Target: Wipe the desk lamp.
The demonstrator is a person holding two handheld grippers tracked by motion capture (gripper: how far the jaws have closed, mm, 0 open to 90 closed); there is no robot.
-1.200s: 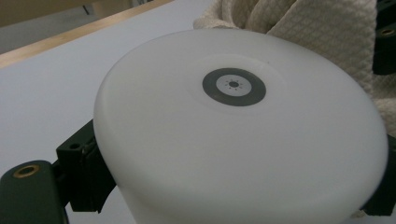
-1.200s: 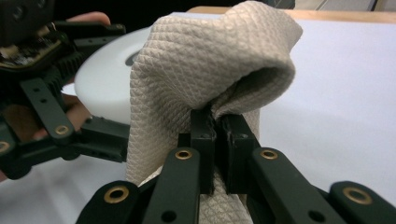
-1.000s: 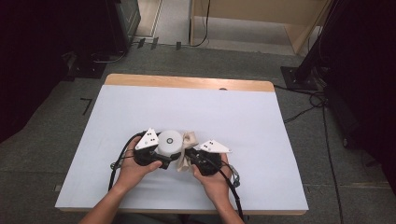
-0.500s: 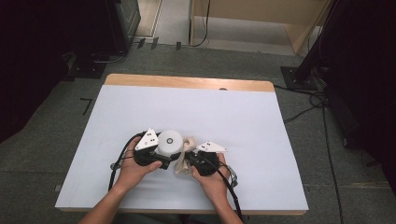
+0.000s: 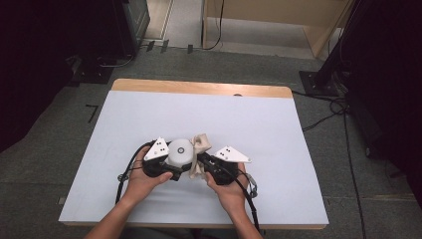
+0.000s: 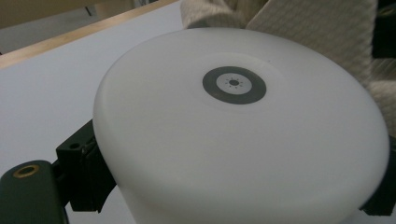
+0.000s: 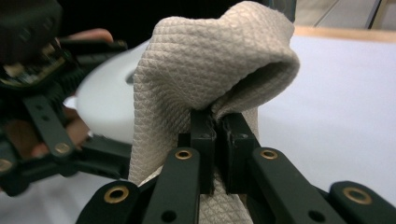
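**Wiping the white dish with a cloth**

Near the table's point(image 5: 149, 114) front edge, both grippers meet. Left gripper point(image 5: 171, 172) clamps the white dish point(image 6: 243, 135), jaws closed on its rim, grey ring facing up. Right gripper point(image 7: 217, 123) pinches the beige cloth point(image 7: 196, 70) in shut jaws, fold bulging above them, touching the dish side. To wipe well, I judge: keep the dish steady, press the fold flat, sweep round without loosening the pinch.
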